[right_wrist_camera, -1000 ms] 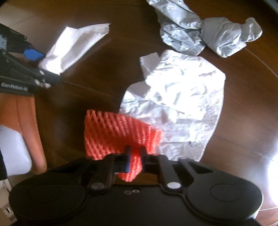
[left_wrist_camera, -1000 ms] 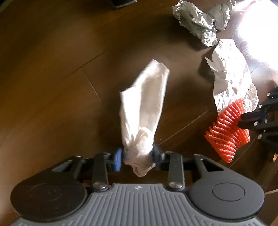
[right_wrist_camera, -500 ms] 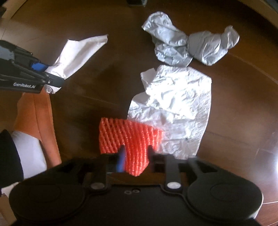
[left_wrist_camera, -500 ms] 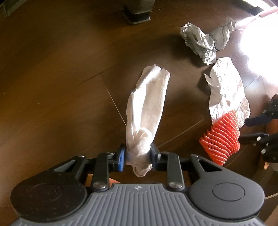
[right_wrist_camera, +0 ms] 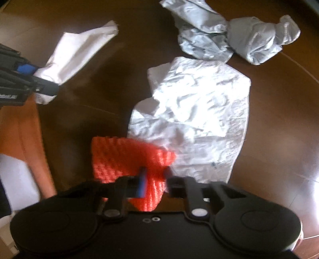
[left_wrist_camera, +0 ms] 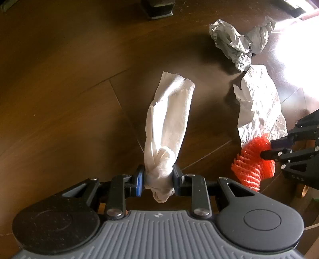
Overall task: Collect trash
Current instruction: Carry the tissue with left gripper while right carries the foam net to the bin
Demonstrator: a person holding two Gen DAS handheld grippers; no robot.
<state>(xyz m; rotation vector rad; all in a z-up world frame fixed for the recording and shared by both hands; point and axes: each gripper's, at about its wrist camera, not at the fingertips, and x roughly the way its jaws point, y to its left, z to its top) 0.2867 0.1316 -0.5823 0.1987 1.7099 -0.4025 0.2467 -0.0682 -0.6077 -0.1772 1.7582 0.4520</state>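
A: Left gripper (left_wrist_camera: 158, 180)?

B: Jaws clamped on a twisted white paper tissue (left_wrist_camera: 169, 127), pinched at the knotted end. Loose end sticks out toward 12 o'clock, above the dark brown wooden table (left_wrist_camera: 59, 99).

A: Right gripper (right_wrist_camera: 154, 180)?

B: Jaws closed on an orange-red foam mesh fruit sleeve (right_wrist_camera: 129, 157). Right view is blurred, but the mesh sits squeezed between both fingers.

A: Other trash?

B: Crumpled white paper sheet (right_wrist_camera: 197, 117) lies flat on the table at 1 o'clock of the right gripper, its near edge just behind the mesh; can't tell if they touch. Crinkled grey plastic bag (right_wrist_camera: 229, 35) is farther out at 1 o'clock, touching or just beside the sheet's far edge.

A: Edges, room?

B: In the left view, bare wood spreads from 9 to 12 o'clock. A dark block-shaped object (left_wrist_camera: 159, 8) sits at 12 by the top edge. In the right view, the table edge runs at 8 o'clock, with an orange seat cushion (right_wrist_camera: 26, 135) below it. The grippers are near each other, the tissue at 10 o'clock of the mesh.
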